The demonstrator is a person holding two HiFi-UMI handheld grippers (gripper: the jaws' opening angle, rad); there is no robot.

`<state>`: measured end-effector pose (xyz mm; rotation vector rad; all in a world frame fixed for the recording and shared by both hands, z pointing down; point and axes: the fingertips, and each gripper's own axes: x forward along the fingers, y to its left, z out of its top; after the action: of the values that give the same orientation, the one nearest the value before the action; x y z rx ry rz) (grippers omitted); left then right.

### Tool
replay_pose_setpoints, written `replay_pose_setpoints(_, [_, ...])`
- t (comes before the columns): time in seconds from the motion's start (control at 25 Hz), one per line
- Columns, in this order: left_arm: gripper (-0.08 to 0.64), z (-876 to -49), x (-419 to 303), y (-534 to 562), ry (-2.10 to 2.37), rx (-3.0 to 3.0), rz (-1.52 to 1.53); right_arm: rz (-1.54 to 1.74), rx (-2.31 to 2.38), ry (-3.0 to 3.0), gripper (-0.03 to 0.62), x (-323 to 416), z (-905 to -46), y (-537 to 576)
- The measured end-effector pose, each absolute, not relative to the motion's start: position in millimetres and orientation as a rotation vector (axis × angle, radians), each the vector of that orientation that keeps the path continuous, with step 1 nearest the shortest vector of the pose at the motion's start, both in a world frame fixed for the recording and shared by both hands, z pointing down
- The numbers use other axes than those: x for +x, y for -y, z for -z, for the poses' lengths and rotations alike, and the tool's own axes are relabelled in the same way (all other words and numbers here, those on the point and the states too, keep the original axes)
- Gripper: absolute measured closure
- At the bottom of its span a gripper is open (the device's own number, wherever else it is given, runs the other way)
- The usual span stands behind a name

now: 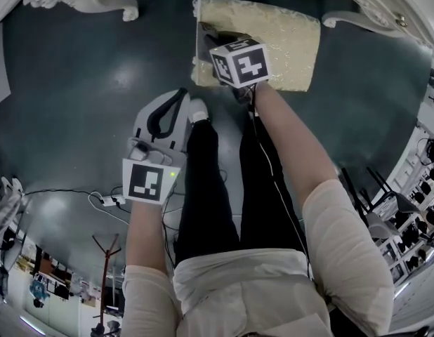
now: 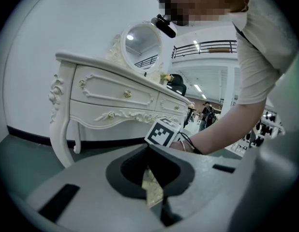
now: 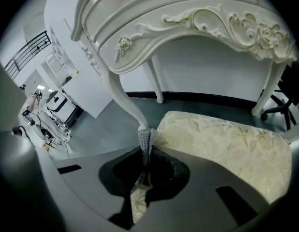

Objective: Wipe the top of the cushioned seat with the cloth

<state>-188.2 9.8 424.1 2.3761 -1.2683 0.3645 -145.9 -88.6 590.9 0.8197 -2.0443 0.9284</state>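
A dark teal floor (image 1: pixel 76 83) fills most of the head view. At its far side stands a white carved dressing table (image 2: pixel 111 95) with curved legs and small gold knobs, and a round mirror (image 2: pixel 140 45) rises from the top of it. A person in black trousers (image 1: pixel 203 188) and a pale short-sleeved top stands near the table and reaches forward with both arms.

Just in front of the dressing table is the cream and gold floral cushioned seat (image 1: pixel 287 41). It is a rectangular pad, and its length runs left to right.

The right gripper (image 3: pixel 145 159) is stretched out over the near left part of that seat. Its marker cube covers the seat's near left edge in the head view. Its jaws are clenched on a strip of white waffle-textured cloth (image 3: pixel 146 138). The cloth stands up between the tips, right beside the seat's left corner. No view shows whether the cloth touches the fabric.

The left gripper (image 2: pixel 148 148) hangs well back from the seat, to the left and nearer the person, above bare floor beside the left leg. Its jaws are pressed together at the tips with nothing between them, and only a sliver of the seat shows through the gap behind them.

A thin pale cable (image 1: pixel 104 201) trails over the floor at the near left.
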Motion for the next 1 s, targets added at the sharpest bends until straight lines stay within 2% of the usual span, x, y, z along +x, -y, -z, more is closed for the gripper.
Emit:
replay_pose_setpoints(0.52, [0.558,-430,-162,-4,1.211,2.405,-0.355,-0.859,0.81,2.029,0.563,-122,-598,92])
replay_pose_setpoints(1.0, [0.558,-426,-105,5,1.203,2.448,-0.368,-0.818,0.861,1.987,0.563,-42,-598,95])
